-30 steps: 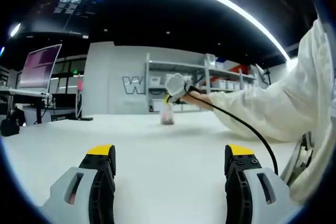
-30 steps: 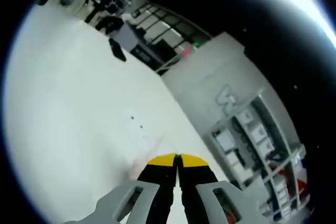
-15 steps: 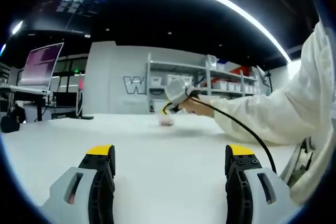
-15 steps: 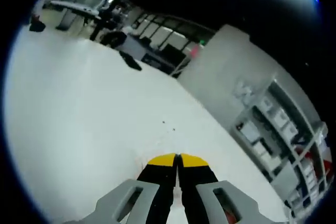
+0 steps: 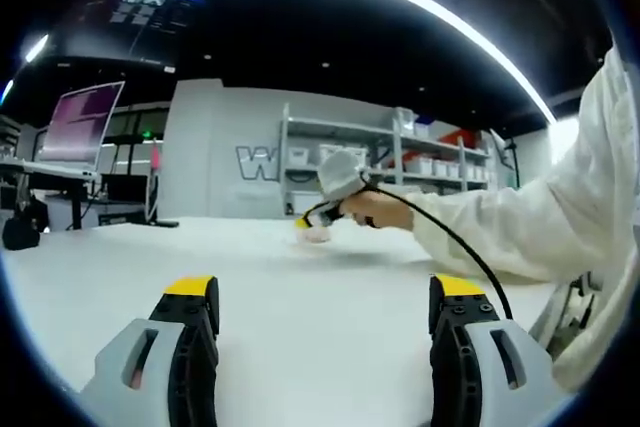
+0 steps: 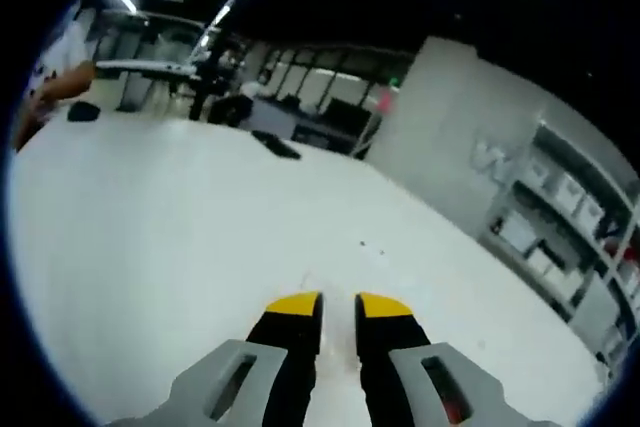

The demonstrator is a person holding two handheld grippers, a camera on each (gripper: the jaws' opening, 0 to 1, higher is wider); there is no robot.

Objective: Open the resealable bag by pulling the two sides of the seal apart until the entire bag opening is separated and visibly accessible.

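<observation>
My left hand-held gripper (image 5: 327, 297) hangs low over the smooth white table (image 5: 300, 327), its grey, yellow-tipped jaws spread wide on nothing. In the right gripper view, my right hand-held gripper (image 6: 339, 304) has its jaws parted by a narrow gap. Farther across the table, the resealable bag (image 5: 314, 232) is a small pale crumple just below that gripper; I cannot tell its orientation.
</observation>
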